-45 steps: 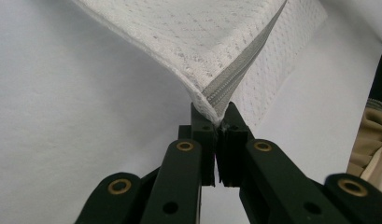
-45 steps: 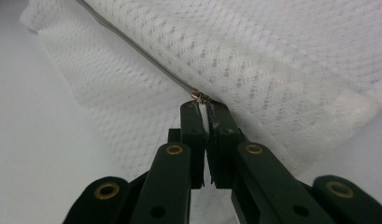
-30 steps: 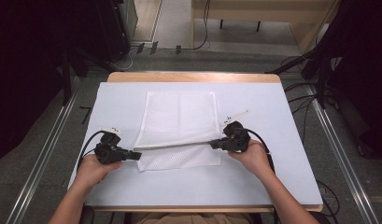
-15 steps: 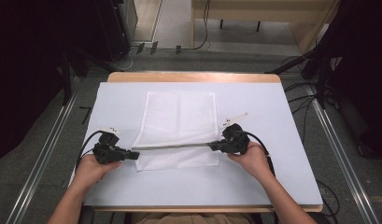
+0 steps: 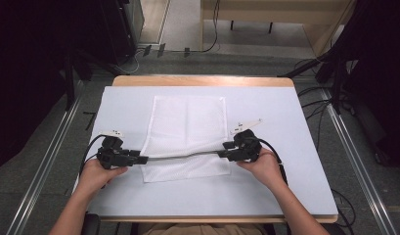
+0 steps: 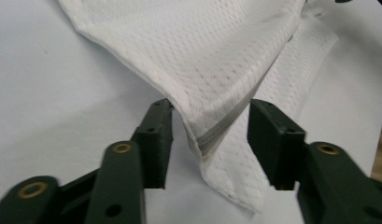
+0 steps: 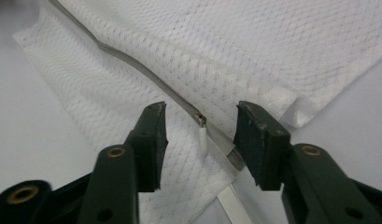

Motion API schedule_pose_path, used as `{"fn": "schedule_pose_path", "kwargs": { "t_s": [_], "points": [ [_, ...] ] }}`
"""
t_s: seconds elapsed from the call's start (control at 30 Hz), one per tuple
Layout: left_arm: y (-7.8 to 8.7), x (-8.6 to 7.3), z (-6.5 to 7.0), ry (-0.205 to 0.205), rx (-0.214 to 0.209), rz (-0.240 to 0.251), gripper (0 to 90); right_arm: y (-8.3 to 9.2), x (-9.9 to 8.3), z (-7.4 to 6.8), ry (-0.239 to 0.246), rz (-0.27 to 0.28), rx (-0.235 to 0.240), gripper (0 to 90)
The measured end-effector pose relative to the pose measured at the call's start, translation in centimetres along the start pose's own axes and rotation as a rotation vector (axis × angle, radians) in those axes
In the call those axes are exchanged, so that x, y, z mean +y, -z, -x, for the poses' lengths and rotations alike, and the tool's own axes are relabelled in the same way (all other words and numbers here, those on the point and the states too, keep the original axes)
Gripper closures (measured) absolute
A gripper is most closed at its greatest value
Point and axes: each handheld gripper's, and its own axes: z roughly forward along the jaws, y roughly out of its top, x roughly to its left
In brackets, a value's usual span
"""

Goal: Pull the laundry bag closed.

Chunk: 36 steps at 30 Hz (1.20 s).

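The left tongs [image 5: 139, 159] sit at lower left of the high view, held in the person's left hand [image 5: 97, 172], and point toward the frame's centre. In the left gripper view their jaws stand apart, having just been opening; the folded edge of the white mesh bag [image 6: 212, 60] with its grey zipper [image 6: 216, 135] hangs in the gap between them, its fold brushing the tip of the left-hand jaw, and neither pad presses on it, so the grasp is released. The right tongs [image 5: 226, 151] lie right of centre in the high view, held in the right hand [image 5: 263, 166], pointing back toward the left tongs. In the right gripper view their jaws are likewise parted and have just been opening; the zipper's end and its small white pull tab [image 7: 203, 138] lie between them on the mesh, touched by neither pad.

In the high view the zipper runs as a thin grey line from one pair of tongs to the other, sagging slightly in the middle, across the lower part of the bag. The bag lies flat, spread in the centre of the light blue worktop [image 5: 295, 186], its far edge toward the top of the frame and a short strip of it below the zipper line. A black cable [image 5: 87, 151] loops from the left tongs at the frame's left.
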Motion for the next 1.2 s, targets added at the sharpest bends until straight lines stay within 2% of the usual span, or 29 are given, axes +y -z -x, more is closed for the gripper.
{"fn": "schedule_pose_path", "kwargs": {
  "t_s": [0.03,0.13,0.2,0.27,0.47,0.6,0.67,0.83,1.03,1.13,1.2],
  "points": [
    [0.0,0.0,0.0,0.002,0.008,0.004,48.7,0.0,0.0,0.0,0.0,0.0,0.0,53.5],
    [0.1,0.1,0.0,-0.016,0.037,0.031,41.9,0.2,0.0,0.2,-0.005,0.021,-0.013,46.3],
    [0.1,0.2,0.0,-0.026,0.053,0.036,40.1,0.4,-0.1,0.3,-0.01,0.034,-0.016,45.9],
    [0.1,0.1,-0.1,-0.033,0.067,0.053,37.6,0.4,-0.2,0.4,-0.006,0.076,-0.071,41.6],
    [0.6,0.2,-0.5,-0.037,0.112,0.077,34.4,0.8,-0.5,0.9,-0.027,0.115,-0.105,33.8],
    [0.8,0.1,-0.7,-0.028,0.142,0.099,33.0,1.5,-1.0,1.6,-0.041,0.123,-0.116,30.7],
    [1.0,0.1,-0.9,-0.024,0.162,0.107,32.3,1.8,-1.3,2.1,-0.033,0.133,-0.132,27.5],
    [1.3,0.0,-1.3,-0.009,0.18,0.129,31.2,2.5,-2.0,3.2,-0.051,0.129,-0.138,21.7],
    [1.6,-0.1,-1.8,0.02,0.21,0.148,30.1,3.8,-2.7,4.3,-0.057,0.146,-0.164,21.7],
    [1.8,-0.2,-2.0,0.034,0.238,0.154,29.8,4.7,-3.2,4.9,-0.041,0.159,-0.202,21.8],
    [1.8,-0.2,-2.1,0.045,0.244,0.163,28.8,5.1,-3.5,5.4,-0.053,0.163,-0.209,21.9]
  ]
}}
